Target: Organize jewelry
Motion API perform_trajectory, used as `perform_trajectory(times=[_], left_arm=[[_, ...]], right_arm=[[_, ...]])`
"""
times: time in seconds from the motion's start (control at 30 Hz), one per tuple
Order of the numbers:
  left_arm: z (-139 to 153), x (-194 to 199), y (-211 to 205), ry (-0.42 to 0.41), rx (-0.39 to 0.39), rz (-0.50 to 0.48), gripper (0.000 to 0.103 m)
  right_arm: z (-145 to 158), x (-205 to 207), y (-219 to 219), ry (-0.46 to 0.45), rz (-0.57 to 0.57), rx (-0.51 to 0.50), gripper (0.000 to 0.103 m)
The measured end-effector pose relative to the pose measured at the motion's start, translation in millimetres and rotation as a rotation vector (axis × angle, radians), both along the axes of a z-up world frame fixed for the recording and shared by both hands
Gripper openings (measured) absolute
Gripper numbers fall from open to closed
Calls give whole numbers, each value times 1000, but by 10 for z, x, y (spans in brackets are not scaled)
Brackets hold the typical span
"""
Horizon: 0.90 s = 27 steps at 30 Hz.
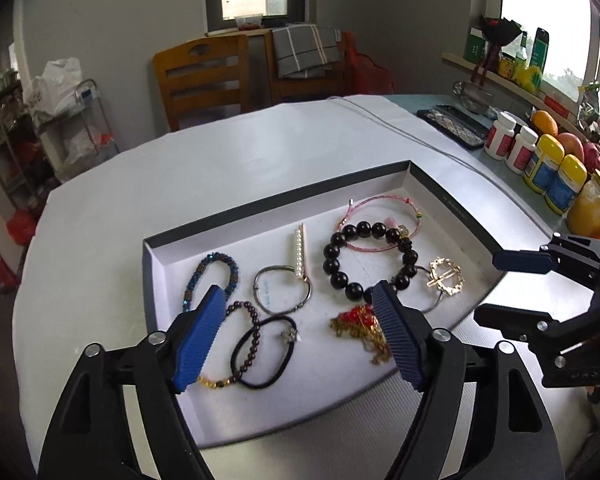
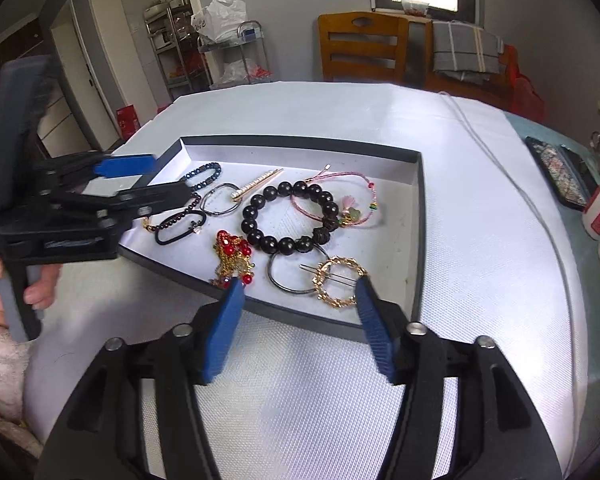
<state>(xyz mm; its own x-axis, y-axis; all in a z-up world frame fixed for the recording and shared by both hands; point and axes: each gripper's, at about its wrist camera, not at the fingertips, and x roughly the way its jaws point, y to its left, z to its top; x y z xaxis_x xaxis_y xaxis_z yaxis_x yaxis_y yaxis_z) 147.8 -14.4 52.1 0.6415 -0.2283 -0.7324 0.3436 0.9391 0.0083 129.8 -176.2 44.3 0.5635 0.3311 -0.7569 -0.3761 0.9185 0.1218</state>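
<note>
Round glossy black bead bracelet (image 1: pixel 366 260) in flat box (image 1: pixel 440 196).

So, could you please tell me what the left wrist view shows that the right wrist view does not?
Only the left wrist view shows the yellow-capped bottles, the fruit and the windowsill shelf.

Only the right wrist view shows the person's hand on the left hand-held gripper and the doorway.

Both show the tray, the black bead bracelet, the gold ring brooch, the red-and-gold piece and the wooden chair.
</note>
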Motion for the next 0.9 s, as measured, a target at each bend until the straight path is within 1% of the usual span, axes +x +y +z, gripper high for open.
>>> perform_trajectory(times=[0.03,0.07,0.1,0.13,0.17,0.2,0.27,0.33,0.43,0.53,0.6,0.7,0.83,0.9], left_arm=[[20,-82,22,-8,-5,7,84],[32,-182,42,-16,-5,16,85],[35,-263,52,-23,-5,23,89],[36,-345,63,-33,-5,33,93],[29,-436,77,-43,-7,49,94],[15,-510,97,-47,-12,72,95],[-26,-639,136,-63,-11,133,95],[-66,-741,167,-86,-1,196,97],[-152,-826,171,-113,8,265,97],[-222,-865,164,-153,23,296,97],[-257,-860,151,-165,25,302,97],[-318,-837,158,-153,20,298,97],[-359,-856,151,-169,33,297,97],[-364,-856,150,-164,21,288,97]], right_arm=[[-4,-35,5,-12,-4,-10,67],[-9,-68,20,-20,-9,-19,72],[-17,-90,22,-27,-12,-21,76],[-29,-111,26,-31,-14,-18,79],[-47,-143,38,-33,-17,-15,84],[-65,-171,53,-36,-25,-17,89],[-93,-219,84,-45,-52,-29,94],[-105,-258,118,-49,-69,-20,98],[-118,-291,183,-74,-110,-23,97],[-157,-292,218,-110,-164,-56,97],[-189,-276,219,-115,-186,-54,97],[-232,-257,211,-128,-209,-74,97],[-250,-269,210,-160,-219,-91,97],[-257,-269,213,-166,-220,-87,97]])
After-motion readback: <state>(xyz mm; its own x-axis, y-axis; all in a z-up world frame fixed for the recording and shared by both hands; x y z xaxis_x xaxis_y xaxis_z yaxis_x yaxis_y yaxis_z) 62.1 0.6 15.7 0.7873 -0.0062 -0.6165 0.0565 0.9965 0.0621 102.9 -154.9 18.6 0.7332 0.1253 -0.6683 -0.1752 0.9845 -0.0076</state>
